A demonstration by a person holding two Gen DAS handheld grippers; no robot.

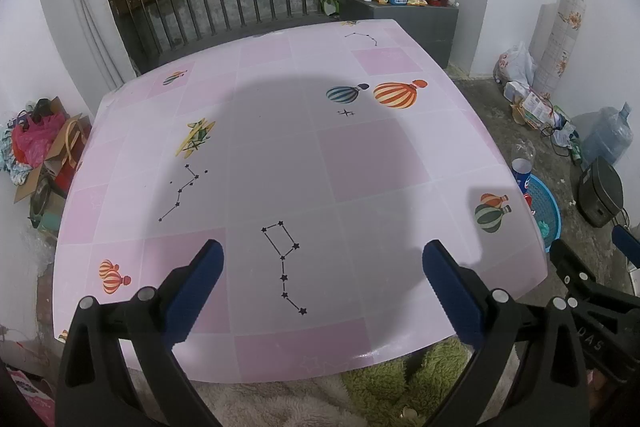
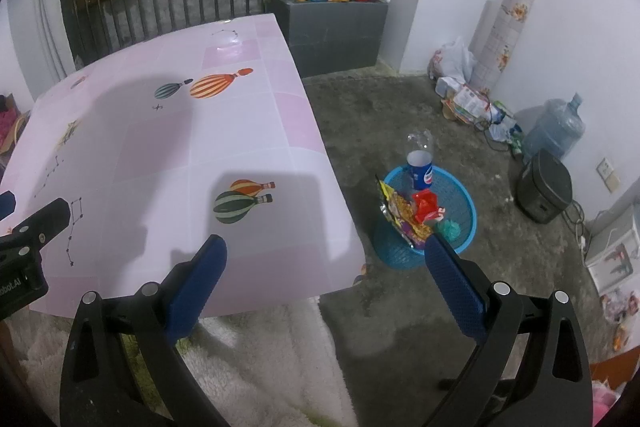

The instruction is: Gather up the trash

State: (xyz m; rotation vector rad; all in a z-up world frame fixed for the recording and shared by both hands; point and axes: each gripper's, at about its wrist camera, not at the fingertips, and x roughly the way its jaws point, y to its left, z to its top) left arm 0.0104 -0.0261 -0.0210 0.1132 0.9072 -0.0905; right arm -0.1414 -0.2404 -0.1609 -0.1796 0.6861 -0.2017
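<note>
**Table bare, trash in basket, both tools empty**

Left wrist view: left tool (image 1: 322, 259) has its jaws wide apart and holds nothing, hovering over the near edge of the table (image 1: 360, 155). No trash shows on the pink patterned top. Past the right edge, on the floor, the blue basket (image 1: 550, 207) peeks out with a bottle (image 1: 522, 167) standing in it. The right tool (image 1: 592, 267) sits at the table's near right corner. The letters "DAS" are readable on its black body; the rest is cut off.

Right wrist view: right tool (image 2: 324, 251) is also spread apart and empty, above the table's near right corner. The basket holds the bottle, a yellow snack wrapper (image 2: 396, 211), a red wrapper (image 2: 426, 205) and a green crumpled piece (image 2: 450, 229).

Risks, as judgement: the wrappers sit high at the basket's near rim, so a nudge could spill them. The bottle stands upright and could tip. The basket is just beside the table's right edge, so a low swing could knock it.

The bottle's blue label looks like Pepsi, logo only. "obot.AI" shows on the left tool's body at the frame edge.
</note>
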